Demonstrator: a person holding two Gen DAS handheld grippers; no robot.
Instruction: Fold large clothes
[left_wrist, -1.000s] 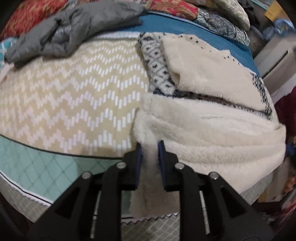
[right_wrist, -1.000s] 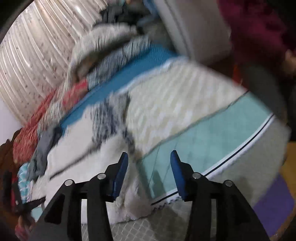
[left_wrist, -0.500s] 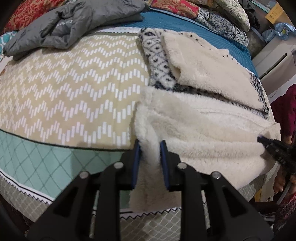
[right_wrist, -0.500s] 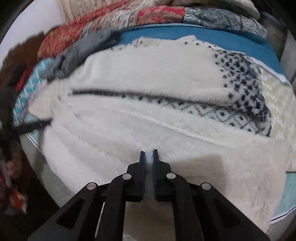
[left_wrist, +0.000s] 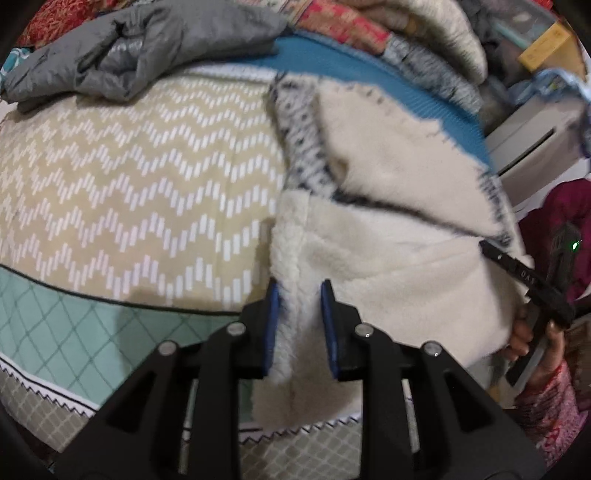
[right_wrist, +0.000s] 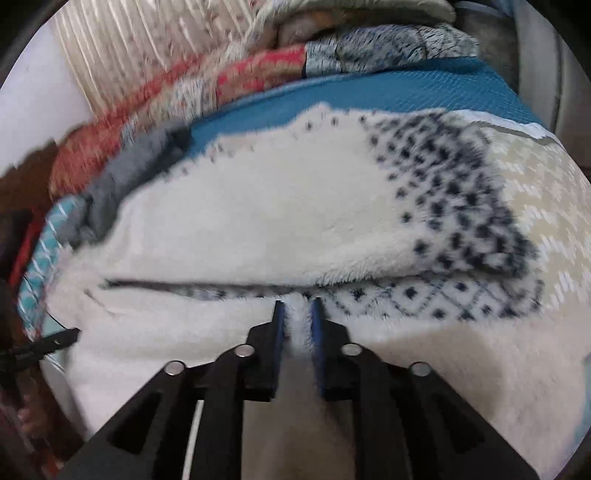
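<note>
A large cream fleece garment (left_wrist: 388, 258) with a black-and-white patterned outer side lies on the bed, its fleece lining turned up. My left gripper (left_wrist: 297, 295) is shut on the garment's near left edge, where the hem hangs over the bed's front. My right gripper (right_wrist: 297, 310) is shut on a pinch of the cream fleece (right_wrist: 258, 229) near the fold line, with the patterned part (right_wrist: 461, 221) to its right. The right gripper also shows at the right edge of the left wrist view (left_wrist: 517, 273), at the garment's right side.
The bed has a beige chevron cover (left_wrist: 129, 192) with a teal diamond border (left_wrist: 74, 317). A grey jacket (left_wrist: 147, 48) lies at the back left. Red and blue patterned quilts (right_wrist: 258, 77) are piled behind. A white cabinet (left_wrist: 528, 140) stands at the right.
Both grippers have lifted the near fleece edge and carried it toward the far fold line. The right gripper, open one second ago, is now shut on the fleece.
</note>
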